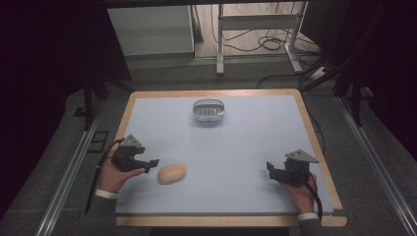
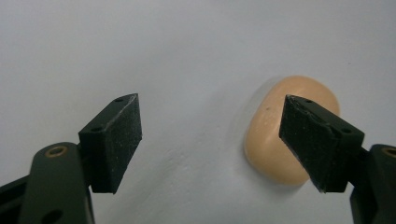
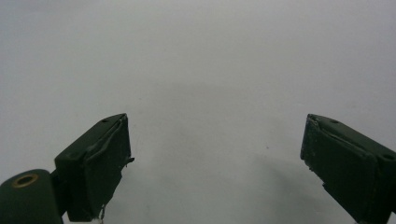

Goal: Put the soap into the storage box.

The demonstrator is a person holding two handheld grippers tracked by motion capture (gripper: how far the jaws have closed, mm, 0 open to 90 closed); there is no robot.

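We are holding the left gripper (image 2: 210, 140) low over the table (image 1: 246, 147), its jaws spread wide and gripping nothing, with the soap (image 2: 289, 130) lying just ahead, partly behind one jaw. To take it well, we judge we should be shifting sideways until the soap sits between both jaws before closing gently. The right gripper (image 3: 215, 158) is resting well apart, also wide open and empty. We are counting one soap, one dish (image 1: 208, 109) at the far side, two grippers.
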